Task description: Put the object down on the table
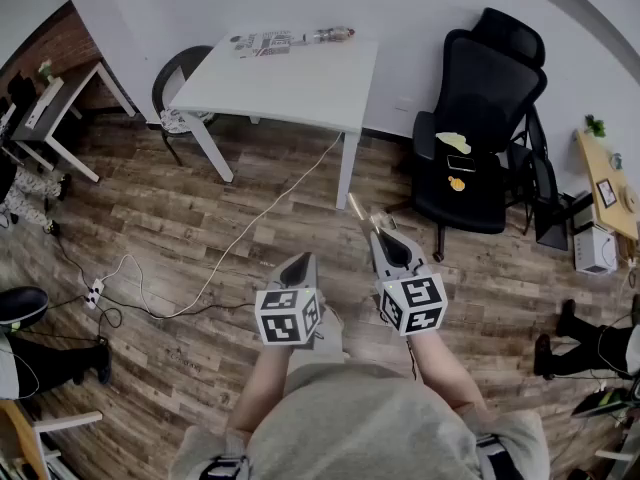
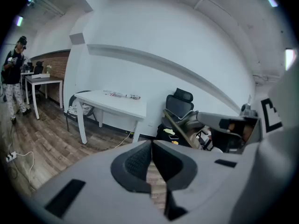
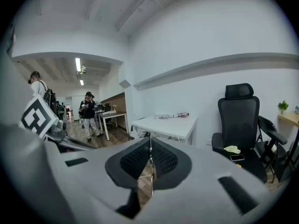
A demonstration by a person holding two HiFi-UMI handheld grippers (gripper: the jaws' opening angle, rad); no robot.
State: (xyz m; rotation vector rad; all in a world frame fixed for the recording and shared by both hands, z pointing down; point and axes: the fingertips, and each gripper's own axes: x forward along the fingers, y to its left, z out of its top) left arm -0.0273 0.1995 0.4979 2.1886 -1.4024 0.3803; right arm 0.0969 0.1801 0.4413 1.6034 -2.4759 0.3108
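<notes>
Tan and thin, so keep the stick clamped level in the right gripper, left gripper closed on nothing; approach the white table, lower gently, then release.

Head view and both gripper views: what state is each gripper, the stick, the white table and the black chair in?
Left gripper: shut, nothing between its jaws.
Right gripper: shut on the thin tan stick, which pokes out past the jaws.
White rectangular table: upright, ahead; stick not yet on it.
Black office chair: no one seated, yellow cloth on its seat.
</notes>
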